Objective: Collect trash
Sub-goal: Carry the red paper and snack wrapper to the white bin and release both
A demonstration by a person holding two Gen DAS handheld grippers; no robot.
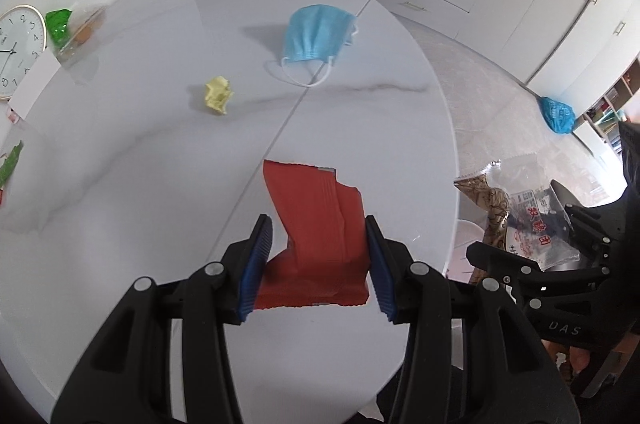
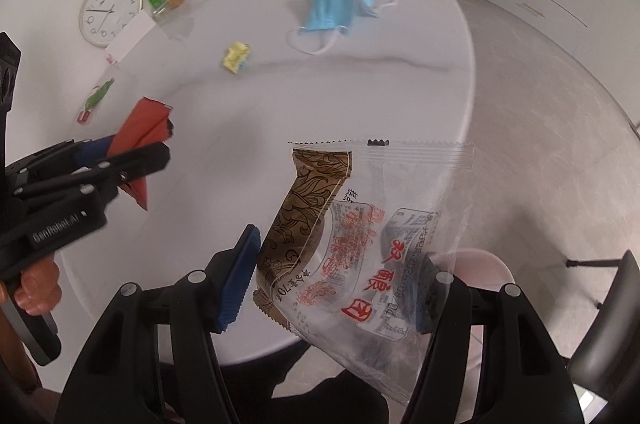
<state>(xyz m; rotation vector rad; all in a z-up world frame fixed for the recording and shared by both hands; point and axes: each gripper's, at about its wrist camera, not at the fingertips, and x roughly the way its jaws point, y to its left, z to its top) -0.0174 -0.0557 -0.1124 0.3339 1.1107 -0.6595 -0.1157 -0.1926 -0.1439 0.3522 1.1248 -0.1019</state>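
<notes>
From the left wrist: the left gripper (image 1: pixel 318 264) has its jaws partly closed on a red wrapper (image 1: pixel 316 224), blue pads pressing its two sides, the crumpled foil standing up between them above the white table (image 1: pixel 120 164). The grip sits low on the wrapper, and the wrapper is thin and folded, so a fast swing could let it slide out. Off to the right, past the table edge, the right gripper (image 1: pixel 560 264) shows with its clear packet (image 1: pixel 520 212). Still lying on the table are a blue face mask (image 1: pixel 316 32) and a yellow paper ball (image 1: pixel 218 94), well apart from each other (plenty left to collect). A green wrapper (image 1: pixel 58 24) sits near a clock (image 1: pixel 18 48) at the far left.

Now the right wrist: the right gripper (image 2: pixel 336 276) has its jaws fairly wide, closed on a clear packet (image 2: pixel 368 232) with brown and red print. The left pad presses the brown edge; the right pad shows only through the film. Most of the packet hangs loose beyond the pads, out past the table rim over the floor. I judge that floppy film the bigger risk: it could catch air, fold, or slip free and drop to the floor. The left gripper (image 2: pixel 120 160) is close on the left with the red wrapper (image 2: pixel 140 132), so the two could knock together if they converge on one bin.
</notes>
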